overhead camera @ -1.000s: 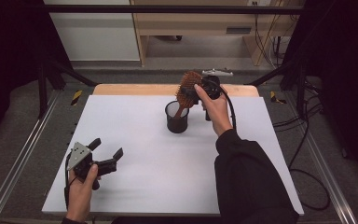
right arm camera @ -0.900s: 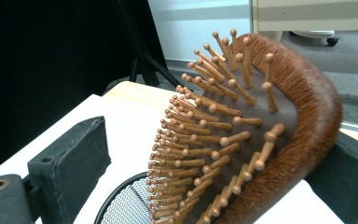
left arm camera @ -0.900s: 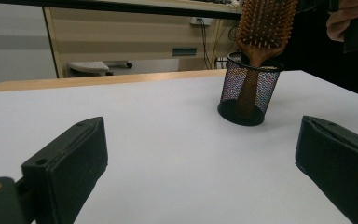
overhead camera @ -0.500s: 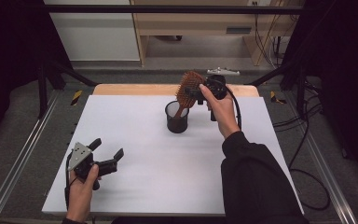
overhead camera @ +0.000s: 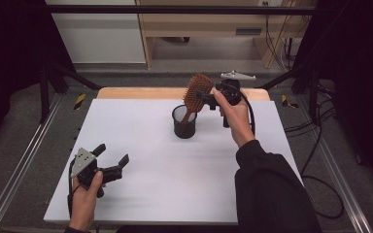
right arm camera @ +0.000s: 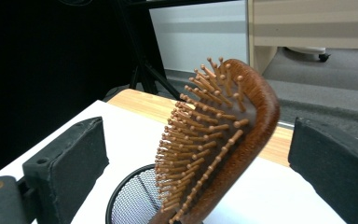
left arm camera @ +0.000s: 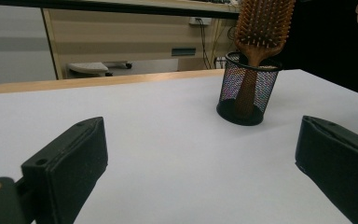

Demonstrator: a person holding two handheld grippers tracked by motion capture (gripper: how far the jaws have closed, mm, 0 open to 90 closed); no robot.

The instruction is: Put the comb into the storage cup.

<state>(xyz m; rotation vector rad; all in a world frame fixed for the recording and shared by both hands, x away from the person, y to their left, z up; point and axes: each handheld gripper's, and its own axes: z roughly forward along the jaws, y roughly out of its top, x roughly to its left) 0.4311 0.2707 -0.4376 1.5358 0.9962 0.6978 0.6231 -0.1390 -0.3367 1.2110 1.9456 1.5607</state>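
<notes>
A wooden hairbrush (overhead camera: pixel 197 91) stands handle-down in a black mesh cup (overhead camera: pixel 184 127) at the back middle of the white table (overhead camera: pixel 175 179), its head leaning right. My right gripper (overhead camera: pixel 209 97) is open just right of the brush head. In the right gripper view the bristled head (right arm camera: pixel 223 135) rises from the cup (right arm camera: pixel 135 200) between the wide-apart jaws of that gripper (right arm camera: pixel 198 140), touching neither. My left gripper (overhead camera: pixel 112 154) is open and empty near the front left. From there the cup (left arm camera: pixel 247 93) and brush (left arm camera: pixel 263 23) stand far ahead of it (left arm camera: pixel 200 135).
A strip of bare wood (overhead camera: pixel 141 92) runs along the table's back edge. Metal rails (overhead camera: pixel 24 160) flank both sides. Cables (overhead camera: pixel 320 145) lie on the floor to the right, and a desk frame (overhead camera: pixel 199 29) stands beyond the table.
My right hand and gripper have drawn a little to the right, off the brush head. The brush stays leaning in the cup. The left gripper has not moved.
</notes>
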